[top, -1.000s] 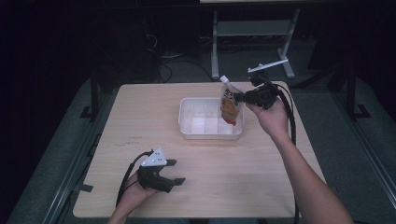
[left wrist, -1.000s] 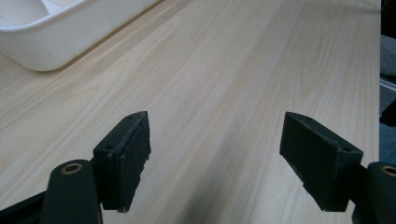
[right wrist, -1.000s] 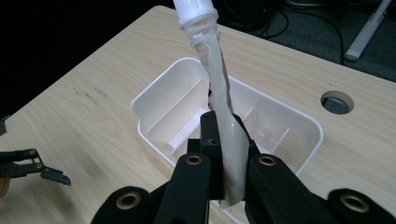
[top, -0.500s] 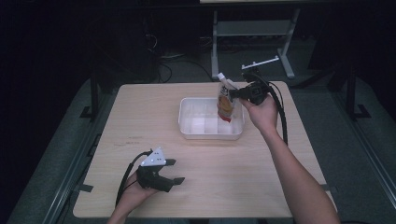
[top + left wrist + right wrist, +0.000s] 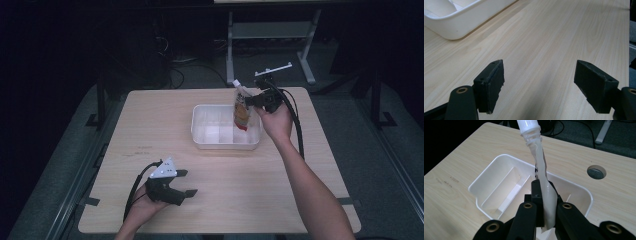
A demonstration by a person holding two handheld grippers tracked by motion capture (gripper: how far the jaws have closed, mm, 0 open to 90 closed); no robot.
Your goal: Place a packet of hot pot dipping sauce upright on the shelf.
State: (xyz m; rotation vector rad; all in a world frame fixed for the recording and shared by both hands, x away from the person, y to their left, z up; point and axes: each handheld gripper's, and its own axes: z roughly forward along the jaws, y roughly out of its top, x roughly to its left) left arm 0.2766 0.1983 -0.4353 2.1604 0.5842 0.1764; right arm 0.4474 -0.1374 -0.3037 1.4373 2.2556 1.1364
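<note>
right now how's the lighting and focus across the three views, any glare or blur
High view: dim, dark surround, only the pale wooden table lit; orange spouted pouch small but legible. Left gripper view: bright and even, black jaws slightly soft, white plastic tray sharp. Right gripper view: the pouch washes out pale; the tray shows no harsh glare.

The high view looks forward and down over the whole table. The left gripper view skims low and close along the wood, while the right gripper view peers steeply down; all three share the white tray
</note>
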